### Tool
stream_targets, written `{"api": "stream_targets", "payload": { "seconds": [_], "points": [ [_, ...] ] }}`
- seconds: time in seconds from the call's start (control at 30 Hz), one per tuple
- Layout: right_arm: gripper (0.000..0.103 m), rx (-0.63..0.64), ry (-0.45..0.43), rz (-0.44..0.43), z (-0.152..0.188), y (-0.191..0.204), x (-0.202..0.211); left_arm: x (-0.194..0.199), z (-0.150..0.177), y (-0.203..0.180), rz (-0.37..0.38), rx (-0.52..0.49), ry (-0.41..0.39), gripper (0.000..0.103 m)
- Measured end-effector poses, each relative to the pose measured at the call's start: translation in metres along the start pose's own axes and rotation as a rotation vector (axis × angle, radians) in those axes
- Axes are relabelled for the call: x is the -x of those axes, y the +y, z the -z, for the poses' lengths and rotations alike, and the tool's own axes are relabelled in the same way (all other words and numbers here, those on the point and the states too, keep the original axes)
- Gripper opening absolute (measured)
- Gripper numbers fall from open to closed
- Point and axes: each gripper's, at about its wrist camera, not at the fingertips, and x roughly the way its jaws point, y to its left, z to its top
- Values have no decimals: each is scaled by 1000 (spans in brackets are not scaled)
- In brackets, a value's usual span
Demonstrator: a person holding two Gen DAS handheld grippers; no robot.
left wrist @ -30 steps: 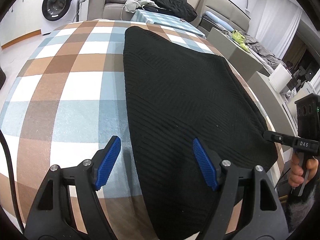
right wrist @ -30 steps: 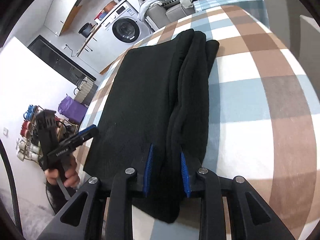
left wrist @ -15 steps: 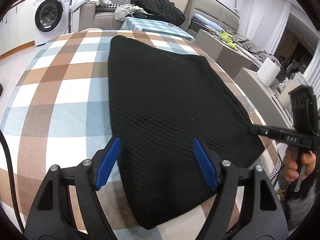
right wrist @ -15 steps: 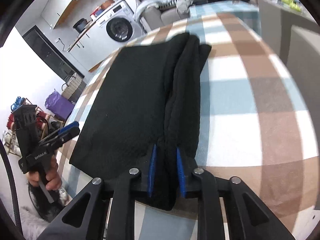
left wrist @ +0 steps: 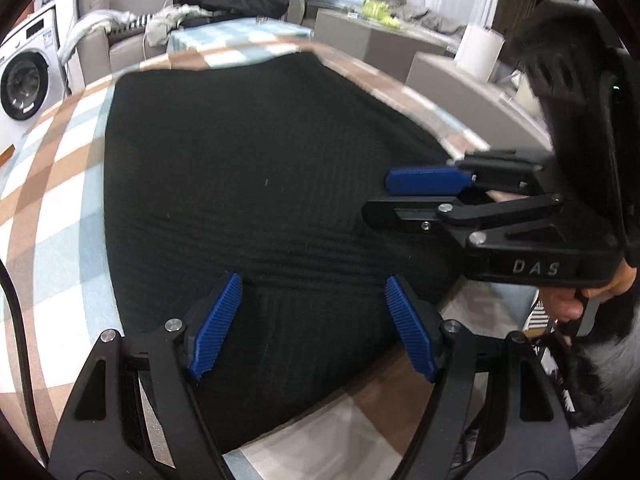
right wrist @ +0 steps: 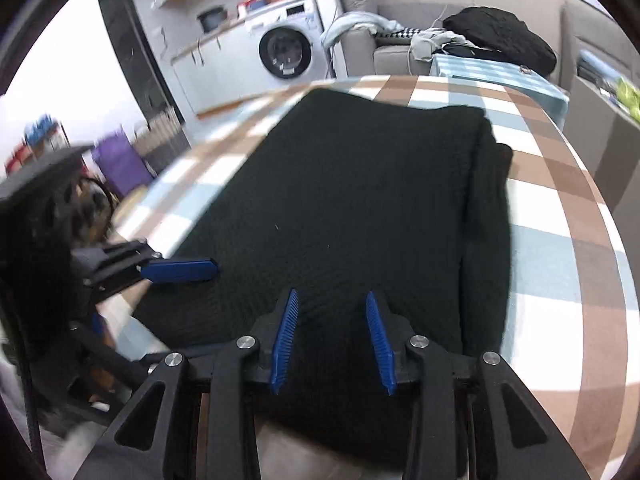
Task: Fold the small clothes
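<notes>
Black knit garment [left wrist: 248, 184] lies flat on checked tablecloth [left wrist: 52, 208]; left gripper [left wrist: 312, 324] wide, right gripper [right wrist: 330, 340] part-open, both empty. Pinch near hem evenly w/ both, then fold.

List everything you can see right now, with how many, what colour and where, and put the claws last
Knit garment: one, black, spread flat on the table, folded layers along its right edge.
Tablecloth: one, brown, blue and white checks, covering the table.
Washing machine: one, white, against the far wall.
Sofa: one, grey, behind the table, heaped with clothes.
Dark bundle: one, black, on the sofa.
Paper roll: one, white, on a grey unit to the right.
Purple bag: one, on the floor at left; blurred.
Left claw: one, black with blue pads, open over the garment's near edge.
Right claw: one, same colours, open over the near edge.
</notes>
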Motion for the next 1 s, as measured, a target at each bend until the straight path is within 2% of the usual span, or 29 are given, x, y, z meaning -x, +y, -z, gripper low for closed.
{"api": "stream_targets", "payload": {
  "seconds": [0.07,0.3,0.4,0.5,0.57,0.67,0.7,0.77,0.87,1.0],
  "points": [
    [36,61,-5,37,3,6,-3,1,2,0,10,2,-11,72],
    [35,53,-32,55,21,-16,25,9,13,6,26,32,-15,72],
    [35,45,-1,138,28,-24,32,15,12,9,37,70,-13,72],
    [37,-10,-40,101,26,-29,44,24,5,18,19,110,-51,72],
    [38,0,-68,106,18,-25,46,26,-3,26,7,134,-77,72],
    [38,24,-72,103,0,-16,31,17,-15,30,-29,150,-84,72],
    [38,35,-66,95,-5,-14,24,9,-19,32,-54,154,-63,72],
    [38,72,-33,90,-14,-9,5,-5,-25,37,-80,163,-27,63],
    [38,122,-8,103,-21,-9,-15,-13,-30,42,-68,187,-20,62],
    [38,103,-7,95,-18,-23,-9,-6,-26,51,-62,222,-15,61]
  ]
}}
